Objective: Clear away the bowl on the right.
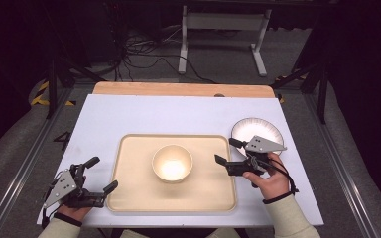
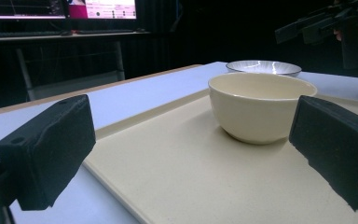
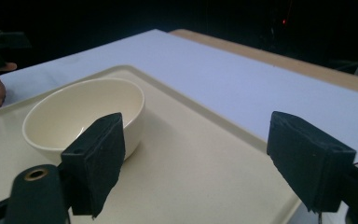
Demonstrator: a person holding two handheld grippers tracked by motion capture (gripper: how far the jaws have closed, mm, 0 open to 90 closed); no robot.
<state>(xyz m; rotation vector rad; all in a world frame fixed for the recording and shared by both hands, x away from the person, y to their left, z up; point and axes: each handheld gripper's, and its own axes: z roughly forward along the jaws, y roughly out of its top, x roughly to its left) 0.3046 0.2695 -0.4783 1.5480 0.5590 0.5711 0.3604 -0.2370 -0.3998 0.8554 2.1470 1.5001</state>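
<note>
High view: at the near left corner of the white table (image 1: 129, 111), the left gripper (image 1: 100, 175) lies low in the person's left hand (image 1: 72, 210), its jaws spread wide with nothing between them, the nearer jaw tip just beside the left rim of the cream tray (image 1: 129, 198). The tray sits in the middle of the table, and the cream bowl (image 1: 172, 162) stands upright near its centre, well apart from both grippers. In the left gripper view the left gripper (image 2: 191, 154) frames the tray surface between its two black pads (image 2: 46, 149), with the bowl (image 2: 261, 107) ahead toward the right and a second dish (image 2: 263, 66) behind it on the table. Further right in the high view, the right gripper (image 1: 226, 150) hovers over the tray's right edge, held by the right hand (image 1: 270, 181), jaws parted and pointing left toward the bowl without touching it. In the right gripper view the right gripper (image 3: 196, 158) shows its jaws open, nothing pinched; the bowl (image 3: 84, 116) sits behind the left pad (image 3: 95, 161), and the tray's rim (image 3: 242, 135) runs between the pads. Just behind the right gripper in the high view, the white ribbed plate (image 1: 250, 130) rests on the table beside the tray's far right corner.
</note>
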